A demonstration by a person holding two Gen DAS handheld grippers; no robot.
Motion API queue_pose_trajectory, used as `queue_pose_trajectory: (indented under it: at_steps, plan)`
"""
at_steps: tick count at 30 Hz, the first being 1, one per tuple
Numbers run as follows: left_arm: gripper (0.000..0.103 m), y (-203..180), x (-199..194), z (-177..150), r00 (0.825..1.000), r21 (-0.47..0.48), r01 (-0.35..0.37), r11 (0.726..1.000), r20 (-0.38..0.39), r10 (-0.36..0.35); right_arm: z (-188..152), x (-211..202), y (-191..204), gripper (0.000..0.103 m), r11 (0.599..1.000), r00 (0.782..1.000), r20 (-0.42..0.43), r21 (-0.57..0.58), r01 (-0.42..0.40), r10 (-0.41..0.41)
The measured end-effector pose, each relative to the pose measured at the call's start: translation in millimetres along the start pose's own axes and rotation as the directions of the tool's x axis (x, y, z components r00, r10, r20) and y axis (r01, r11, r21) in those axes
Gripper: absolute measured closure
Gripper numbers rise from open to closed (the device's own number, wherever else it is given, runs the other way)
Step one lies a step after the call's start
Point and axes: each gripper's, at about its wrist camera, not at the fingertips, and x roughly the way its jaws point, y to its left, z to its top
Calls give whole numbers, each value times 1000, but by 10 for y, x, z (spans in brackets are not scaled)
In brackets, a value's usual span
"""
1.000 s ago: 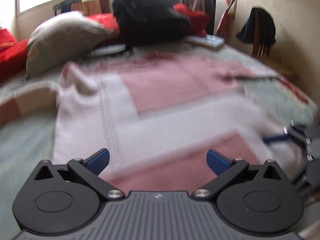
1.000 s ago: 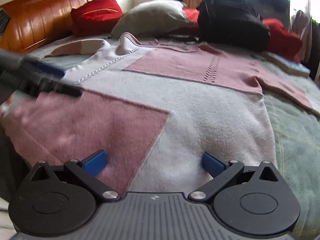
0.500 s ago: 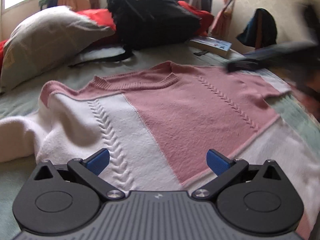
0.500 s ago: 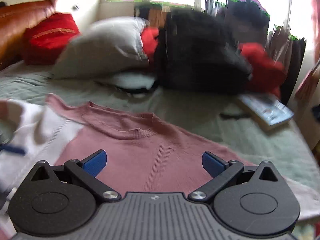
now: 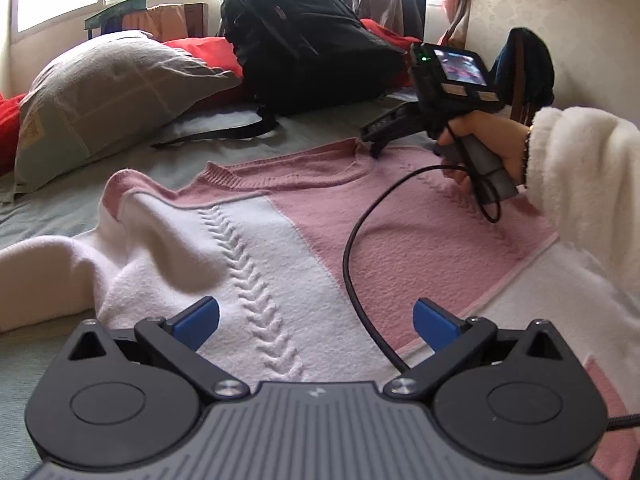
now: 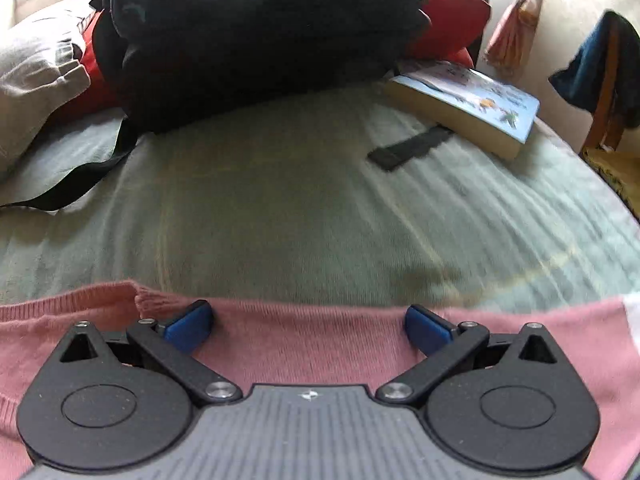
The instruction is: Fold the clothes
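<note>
Knitwear covers the near part of the bed (image 6: 320,200): a pink-and-white sweater (image 5: 400,220) lies flat on the ribbed grey-green bedspread, front up, its ribbed neckline toward the pillows. The left chest panel is fuzzy white with a raised braid stitch running down it, the right panel is dusty pink, and a soft fold bulges at the white shoulder.

The left gripper (image 5: 316,320) hangs over the white panel with its blue-padded fingers spread wide and nothing between them; a black cable (image 5: 352,248) curves across the knit in front of it.

The right gripper (image 6: 306,324) is over the sweater's top edge just right of the neckline, jaws wide apart and empty, tips low to the pink knit; contact cannot be told. In the left wrist view a hand (image 5: 484,140) in a fluffy white sleeve (image 5: 580,184) grips its handle.

Toward the head of the bed rest a grey pillow (image 5: 112,92), a black backpack (image 5: 304,48), red cushions and a thick paperback book (image 6: 468,104) near the right edge.
</note>
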Motion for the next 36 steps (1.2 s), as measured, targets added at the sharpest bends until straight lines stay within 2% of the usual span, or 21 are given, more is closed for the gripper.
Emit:
queue_pose_trajectory:
  at_steps: [4,6,8,11,14,17,20,22,24,27,31,33,36]
  plan:
    - [1,53,-80,19,999,-23,26,999,32,-25,49,-303,-116,0,1000,999,39,2,-24,24]
    - [1,62,-109,26,998,-30,40,999,44,-39,19,-377,-131,0,1000,1000,28,-19,5,-4]
    - [1,49,-115,27,998,-28,50,998,48,-48,-36,-375,-158,0,998,999,-4,-48,45,-46]
    - [1,19,-102,19,998,-16,50,999,46,-49,-101,-142,-198,0,998,998,-44,-49,40,-42]
    - [1,6,-89,17,998,-10,34,999,44,-34,-71,52,-250,0,999,999,-15,-4,35,-35]
    - [1,7,-100,16,998,-11,32,999,47,-32,8,-30,-241,0,999,999,-24,5,34,-33]
    - [1,15,-146,22,996,-17,63,998,64,-62,-44,-298,-139,0,995,998,0,-72,-64,65]
    - [1,22,-187,29,992,-22,96,995,79,-94,-120,-383,-21,0,980,986,-47,-111,-164,160]
    - [1,25,-216,34,988,-26,125,992,91,-122,-194,-378,124,0,963,972,-96,-148,-226,214]
    - [1,11,-210,35,986,-26,141,990,91,-139,-232,-261,334,0,962,984,-64,-206,-178,168]
    - [1,24,-199,36,986,-33,142,989,96,-138,-71,-30,400,0,979,992,4,-163,-120,122]
    - [1,41,-201,37,985,-43,145,988,99,-140,-47,-71,393,0,980,992,23,-162,-118,124]
    - [1,44,-268,52,978,-45,169,985,130,-162,-143,-363,290,0,973,990,24,-187,-135,142]
